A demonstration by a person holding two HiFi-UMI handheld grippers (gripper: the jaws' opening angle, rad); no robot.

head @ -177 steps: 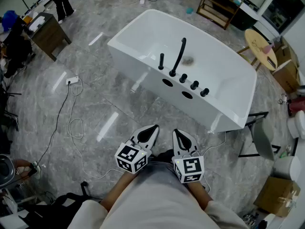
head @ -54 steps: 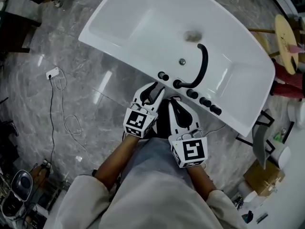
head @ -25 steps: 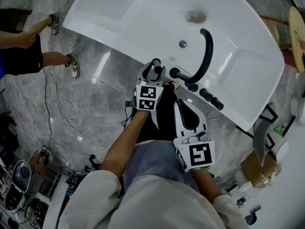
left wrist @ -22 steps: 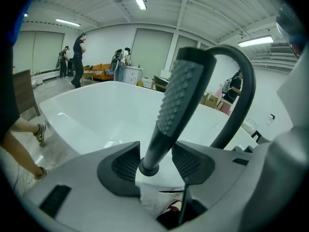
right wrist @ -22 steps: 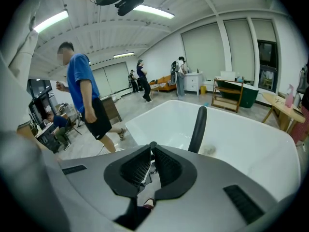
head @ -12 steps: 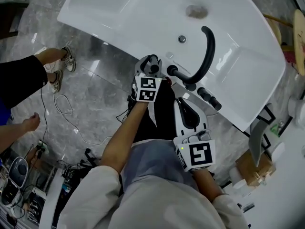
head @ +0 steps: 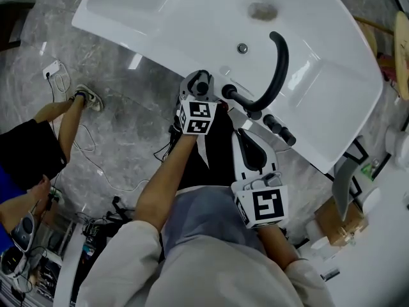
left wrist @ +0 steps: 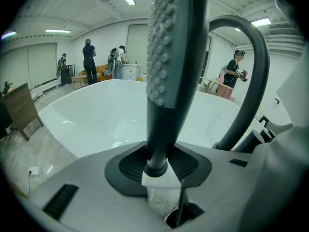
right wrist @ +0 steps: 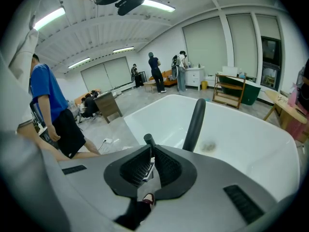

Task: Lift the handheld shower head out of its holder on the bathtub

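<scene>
Going from the left, one bystander (head: 35, 152) stands on the floor beside the single white bathtub (head: 160, 18), well apart from our work. Next comes our left gripper (head: 200, 92), lowered over the tub's near rim: its jaws are closing with the one black shower head (left wrist: 170, 62) between them, and in the left gripper view the pads seem to meet the foot of its handle on both sides. The shower head stands upright in its holder on the rim, just left of the spout's base; the holder itself is mostly hidden under the jaws. So, as we judge it, the reach is done and the grip is just being made, while the lift itself has not yet begun: the handle must come straight up and out, and a sideways pull could jam it in its seat or knock it against the spout. Further right, our right gripper (head: 243, 135) hangs back from the rim with its jaws together and nothing in them. Beyond it arches the one curved black spout (head: 281, 62), and rightmost sits the row of black knobs (head: 276, 128), three as best we can count. That makes two grippers, only one of them engaged.
</scene>
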